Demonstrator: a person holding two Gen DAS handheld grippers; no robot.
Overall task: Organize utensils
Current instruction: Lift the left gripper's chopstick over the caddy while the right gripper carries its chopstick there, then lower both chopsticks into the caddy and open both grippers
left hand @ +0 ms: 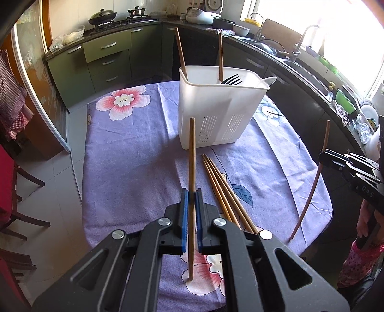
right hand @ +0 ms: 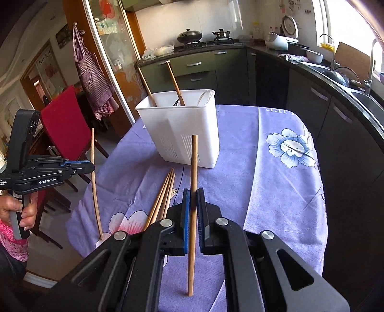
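Note:
A white utensil holder (left hand: 216, 108) stands on the purple flowered tablecloth (left hand: 134, 148), with two chopsticks (left hand: 180, 51), a black fork (left hand: 231, 79) and a white spoon inside. It also shows in the right wrist view (right hand: 182, 129). My left gripper (left hand: 191, 195) is shut on an upright chopstick (left hand: 192, 153). My right gripper (right hand: 193, 196) is shut on another upright chopstick (right hand: 194, 168). Several loose chopsticks (left hand: 223, 187) lie on the cloth between the grippers and the holder. Each gripper shows in the other's view, the right (left hand: 322, 158) and the left (right hand: 92, 165).
Kitchen counters with a stove (left hand: 112, 21), a rice cooker (left hand: 199, 15) and a sink (left hand: 300, 64) curve behind the table. A red chair (right hand: 64, 124) stands at the table's left side. A glass door (left hand: 31, 79) is on the left.

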